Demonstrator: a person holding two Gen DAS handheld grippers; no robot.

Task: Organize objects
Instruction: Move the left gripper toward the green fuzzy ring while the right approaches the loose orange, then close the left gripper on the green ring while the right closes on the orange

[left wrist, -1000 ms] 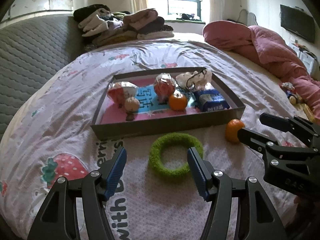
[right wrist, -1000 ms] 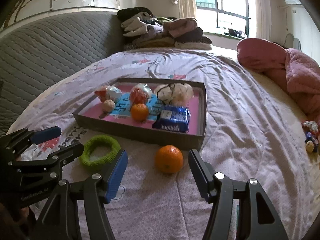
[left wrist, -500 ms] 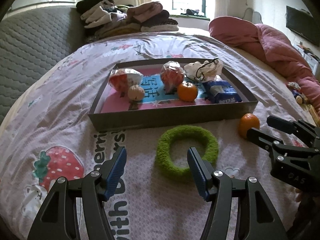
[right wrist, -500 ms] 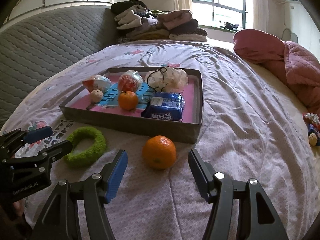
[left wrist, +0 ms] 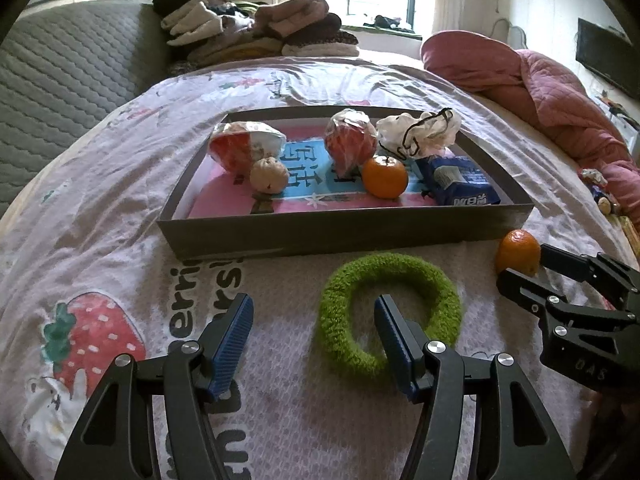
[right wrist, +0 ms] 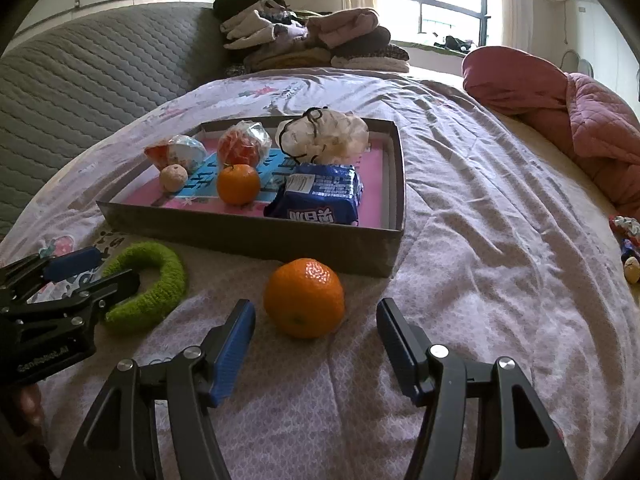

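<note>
A shallow grey tray [left wrist: 344,232] [right wrist: 256,236] on the bed holds an orange [left wrist: 385,177], a blue snack pack [left wrist: 460,180], wrapped snacks and a white bag. A fuzzy green ring [left wrist: 388,312] [right wrist: 152,288] lies on the sheet in front of it. My left gripper [left wrist: 314,336] is open; its right finger sits inside the ring's hole, its left finger left of the ring. A loose orange [right wrist: 304,298] [left wrist: 518,252] lies by the tray's near right corner. My right gripper [right wrist: 316,332] is open, straddling it just short of the fruit.
A pink quilt [left wrist: 540,92] is heaped at the right. Folded clothes [left wrist: 256,32] are stacked at the far end by the window. A grey padded headboard [right wrist: 80,80] runs along the left. Small toys [right wrist: 628,244] lie at the right edge.
Both grippers have moved forward and lower. The left one has reached the green ring, one finger entering its hole. The right one has closed in on the loose orange. Both stay open.
</note>
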